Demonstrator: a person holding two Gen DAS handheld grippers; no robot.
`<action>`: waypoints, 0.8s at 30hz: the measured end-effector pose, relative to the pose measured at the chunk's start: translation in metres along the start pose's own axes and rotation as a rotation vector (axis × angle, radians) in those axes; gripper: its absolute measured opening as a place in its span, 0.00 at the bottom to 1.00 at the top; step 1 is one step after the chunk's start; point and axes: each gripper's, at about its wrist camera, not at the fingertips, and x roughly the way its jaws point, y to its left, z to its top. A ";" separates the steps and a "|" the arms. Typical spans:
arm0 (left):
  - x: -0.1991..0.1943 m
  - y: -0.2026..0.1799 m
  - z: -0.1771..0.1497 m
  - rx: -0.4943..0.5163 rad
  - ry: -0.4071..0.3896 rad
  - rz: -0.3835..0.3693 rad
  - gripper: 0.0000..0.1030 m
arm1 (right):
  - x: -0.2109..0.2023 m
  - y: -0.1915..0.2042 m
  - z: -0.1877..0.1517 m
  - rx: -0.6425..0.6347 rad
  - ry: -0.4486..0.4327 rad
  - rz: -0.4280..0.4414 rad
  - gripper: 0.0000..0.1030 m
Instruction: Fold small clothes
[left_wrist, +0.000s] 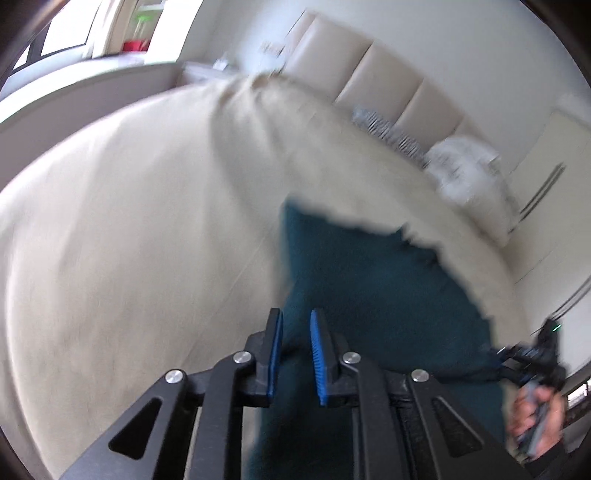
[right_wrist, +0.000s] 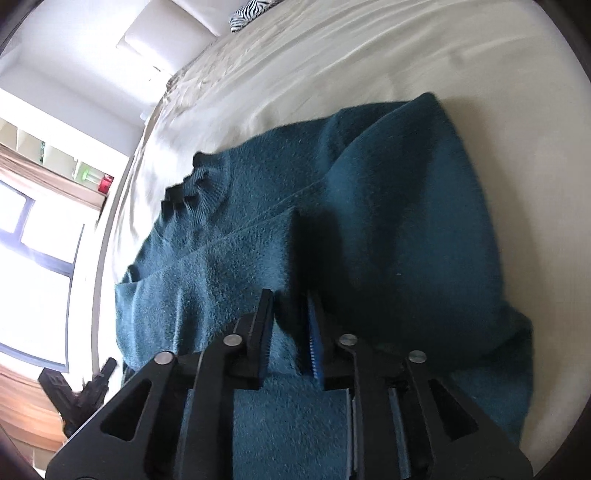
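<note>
1. A dark teal sweater (right_wrist: 369, 206) lies on a bed covered with a cream sheet (right_wrist: 332, 66), its ribbed collar (right_wrist: 195, 188) off to the left of the right tongs.
2. The right tongs (right_wrist: 290, 328) have a fold of the sweater bunched between their two fingers; the fingers sit close together on the fabric, gripping it.
3. The left tongs (left_wrist: 297, 354) have sweater fabric running between and beneath their blue pads (left_wrist: 318, 354). A narrow gap shows between the pads, and with the blur I cannot tell whether they are clamped on the cloth.
4. In the left view the sweater spreads ahead and to the right of the left tongs, with the bare sheet to their left.
5. Far right in that view, a hand (left_wrist: 537, 417) holds the other tool.
6. A padded headboard (left_wrist: 376, 74) and a zebra-striped pillow (right_wrist: 247, 11) stand beyond the sweater.
</note>
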 end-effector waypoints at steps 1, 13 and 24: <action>-0.001 -0.005 0.007 0.007 -0.013 -0.020 0.26 | -0.004 -0.002 0.000 0.010 -0.008 0.010 0.31; 0.116 0.022 0.037 -0.192 0.244 -0.229 0.27 | 0.008 0.032 -0.004 -0.038 0.044 0.227 0.47; 0.101 0.018 0.052 -0.218 0.175 -0.299 0.62 | 0.020 0.019 -0.007 0.016 0.069 0.307 0.47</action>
